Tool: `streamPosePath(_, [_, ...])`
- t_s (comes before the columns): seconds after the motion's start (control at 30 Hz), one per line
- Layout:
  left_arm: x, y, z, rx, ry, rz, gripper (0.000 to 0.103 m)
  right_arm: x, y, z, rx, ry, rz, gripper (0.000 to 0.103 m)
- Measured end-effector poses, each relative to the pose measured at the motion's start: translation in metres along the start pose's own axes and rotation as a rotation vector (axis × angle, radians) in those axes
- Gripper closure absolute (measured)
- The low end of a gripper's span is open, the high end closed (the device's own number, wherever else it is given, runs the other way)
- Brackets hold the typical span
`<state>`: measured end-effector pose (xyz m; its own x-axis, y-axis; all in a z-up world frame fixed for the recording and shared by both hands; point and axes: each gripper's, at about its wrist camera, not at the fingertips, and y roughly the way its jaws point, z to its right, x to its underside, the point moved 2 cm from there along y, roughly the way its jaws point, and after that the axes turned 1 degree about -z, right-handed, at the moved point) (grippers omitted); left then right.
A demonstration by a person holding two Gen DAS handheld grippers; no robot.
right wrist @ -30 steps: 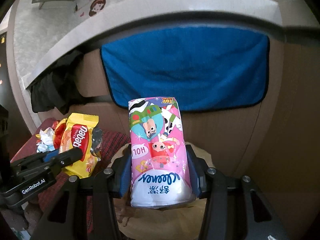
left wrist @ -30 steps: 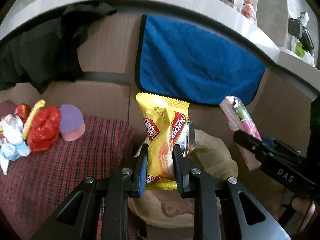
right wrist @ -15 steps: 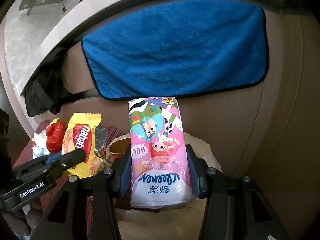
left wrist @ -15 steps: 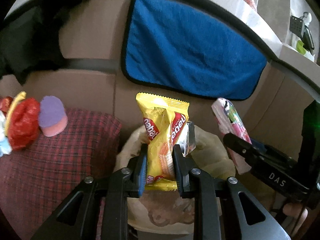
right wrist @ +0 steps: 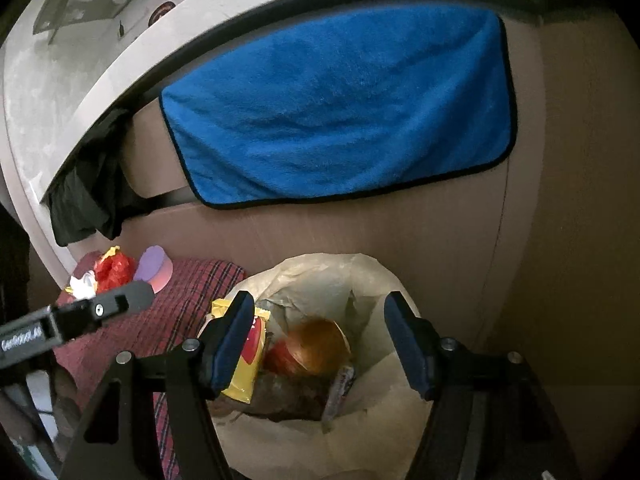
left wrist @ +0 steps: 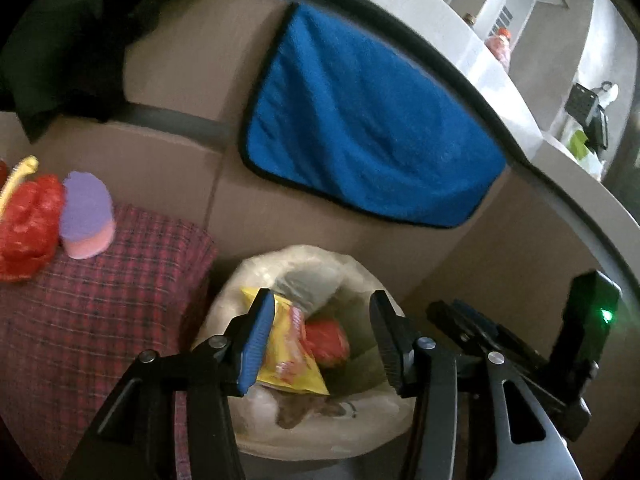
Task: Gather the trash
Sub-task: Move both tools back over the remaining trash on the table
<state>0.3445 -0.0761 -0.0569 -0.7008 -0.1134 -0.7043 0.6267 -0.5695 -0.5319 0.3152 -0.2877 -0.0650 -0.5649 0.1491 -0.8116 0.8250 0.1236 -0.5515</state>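
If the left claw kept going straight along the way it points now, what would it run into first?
Most likely the yellow snack wrapper lying in the open trash bag. The left claw, its jaws opening with nothing gripped, aims down into the bag's mouth. Depth is hard to judge; the red item beside the wrapper could come first.

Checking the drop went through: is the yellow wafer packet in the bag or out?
In: the yellow wafer packet lies inside the trash bag, free of the opening left gripper.
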Motion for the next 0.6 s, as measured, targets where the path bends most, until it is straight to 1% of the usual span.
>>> streamPosePath(0.13, [-0.006,-0.024,-0.010,-0.036,-0.011,0.038,0.053,0.002,-0.014,-0.005,0.000,-0.019,0.003,0.038])
streamPosePath(0.3, [-0.005,-0.068,-0.035,-0.147,0.012,0.107,0.053,0.004,-0.031,-0.025,-0.018,-0.061,0.023,0.039])
streamPosePath(0.43, [-0.001,-0.104,-0.070,-0.251,-0.013,0.137,0.053,0.004,-0.044,-0.054,-0.060,-0.097,0.051,0.039])
streamPosePath(0.6, [0.005,-0.141,-0.119,-0.327,-0.077,0.172,0.053,0.004,-0.046,-0.100,-0.104,-0.159,0.061,0.039])
